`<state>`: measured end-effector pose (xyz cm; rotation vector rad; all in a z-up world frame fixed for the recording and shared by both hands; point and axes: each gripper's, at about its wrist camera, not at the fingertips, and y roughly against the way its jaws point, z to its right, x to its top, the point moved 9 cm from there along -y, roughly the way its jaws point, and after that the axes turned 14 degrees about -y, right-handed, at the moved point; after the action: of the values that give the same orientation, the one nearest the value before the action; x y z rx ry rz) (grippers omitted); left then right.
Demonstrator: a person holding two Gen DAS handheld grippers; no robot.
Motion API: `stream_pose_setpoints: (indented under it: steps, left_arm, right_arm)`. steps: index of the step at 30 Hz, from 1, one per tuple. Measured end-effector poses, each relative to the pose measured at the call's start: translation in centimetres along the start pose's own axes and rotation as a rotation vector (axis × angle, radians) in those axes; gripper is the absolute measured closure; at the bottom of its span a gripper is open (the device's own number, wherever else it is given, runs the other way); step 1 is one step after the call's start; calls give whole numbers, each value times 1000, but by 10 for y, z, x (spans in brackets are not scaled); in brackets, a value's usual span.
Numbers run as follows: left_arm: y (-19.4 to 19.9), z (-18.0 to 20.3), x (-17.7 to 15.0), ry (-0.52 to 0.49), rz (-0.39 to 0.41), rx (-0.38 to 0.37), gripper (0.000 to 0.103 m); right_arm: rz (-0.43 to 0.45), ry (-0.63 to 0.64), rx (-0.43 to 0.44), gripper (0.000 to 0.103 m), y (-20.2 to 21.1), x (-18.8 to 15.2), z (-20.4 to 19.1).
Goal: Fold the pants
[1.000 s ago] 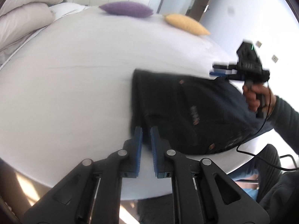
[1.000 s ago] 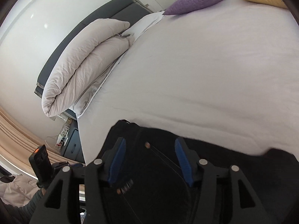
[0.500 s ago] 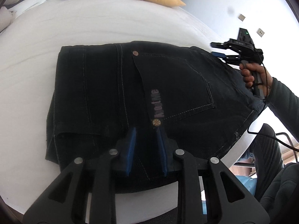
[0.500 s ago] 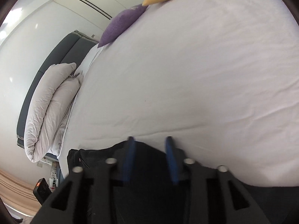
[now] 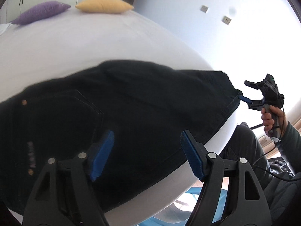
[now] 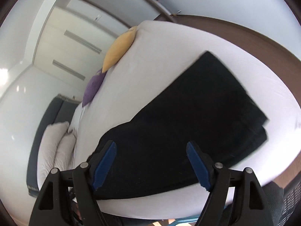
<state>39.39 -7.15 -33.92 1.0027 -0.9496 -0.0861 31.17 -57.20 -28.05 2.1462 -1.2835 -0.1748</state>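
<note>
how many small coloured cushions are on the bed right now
2. The purple cushion and the yellow cushion lie side by side at the far edge of the bed, beyond the black pants. More could be out of view.

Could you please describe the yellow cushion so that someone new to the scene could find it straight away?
Start at the white bed where the black pants lie. At its far end two small cushions sit side by side. The yellow cushion is the pale plump one next to the purple cushion, on the side nearer the door.

Yellow cushion [image 5: 104,4] beside purple cushion [image 5: 40,12]
</note>
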Motion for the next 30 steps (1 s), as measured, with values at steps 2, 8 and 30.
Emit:
stream_pose_setpoints:
  steps: [2, 8, 30]
  left_arm:
    - [-25, -2, -20, 20, -104, 37, 32]
    - [-3, 21, -17, -2, -103, 81, 32]
    - [-18, 192, 81, -177, -11, -174, 31]
  right_arm:
    - [16, -129, 13, 23, 11, -1, 28]
    - [74, -300, 64, 23, 22, 12, 67]
    - [28, -553, 254, 50, -9, 53, 87]
